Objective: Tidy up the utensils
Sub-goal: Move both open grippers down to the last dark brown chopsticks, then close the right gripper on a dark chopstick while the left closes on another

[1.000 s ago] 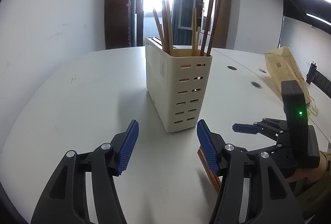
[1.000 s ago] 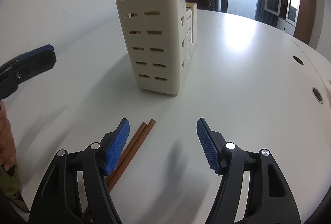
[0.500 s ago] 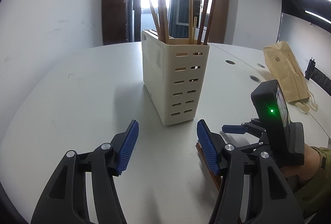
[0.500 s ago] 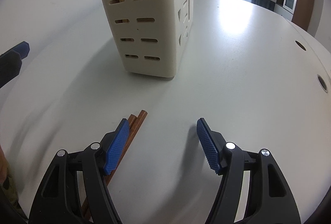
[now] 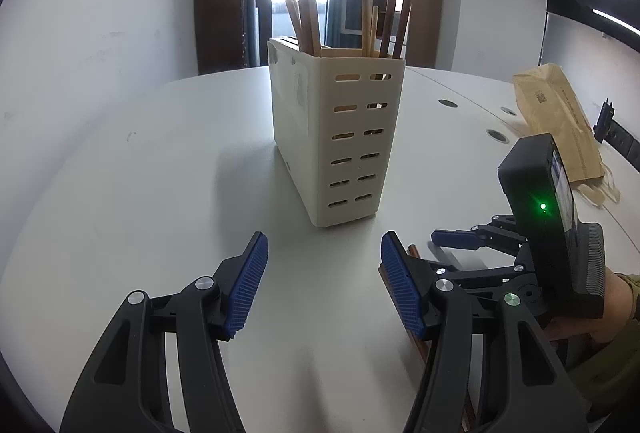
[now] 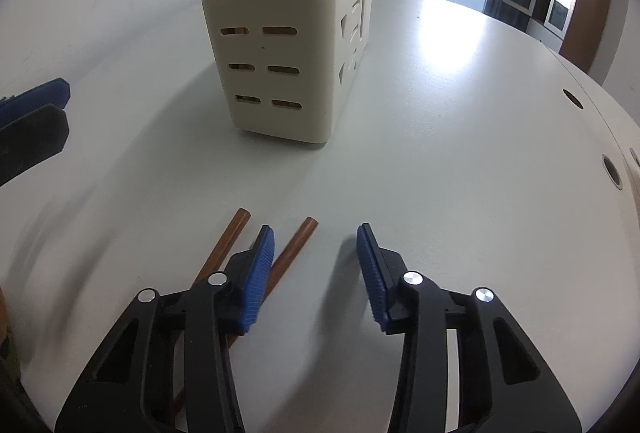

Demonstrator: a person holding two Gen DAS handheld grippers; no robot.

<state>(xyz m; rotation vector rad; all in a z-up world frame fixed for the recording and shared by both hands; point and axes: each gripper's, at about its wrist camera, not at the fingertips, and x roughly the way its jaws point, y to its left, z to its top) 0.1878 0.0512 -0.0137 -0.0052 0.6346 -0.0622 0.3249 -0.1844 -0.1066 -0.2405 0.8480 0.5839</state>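
right gripper [image 6: 316,243] jaws were just closing, one brown chopstick [image 6: 294,247] between them but not pinched yet, left gripper [image 5: 324,273] sat wide and empty, cream holder [image 5: 340,137] on the desk [image 5: 160,173]

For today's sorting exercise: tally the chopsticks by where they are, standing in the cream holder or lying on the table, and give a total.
Standing in the holder: 6 chopsticks
Lying on the table: 2 chopsticks
Total: 8

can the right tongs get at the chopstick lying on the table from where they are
Probably yes. The right tongs have just been closing; one brown chopstick lies between the jaws, unpinched, and the other outside the left pad. Nothing blocks them.
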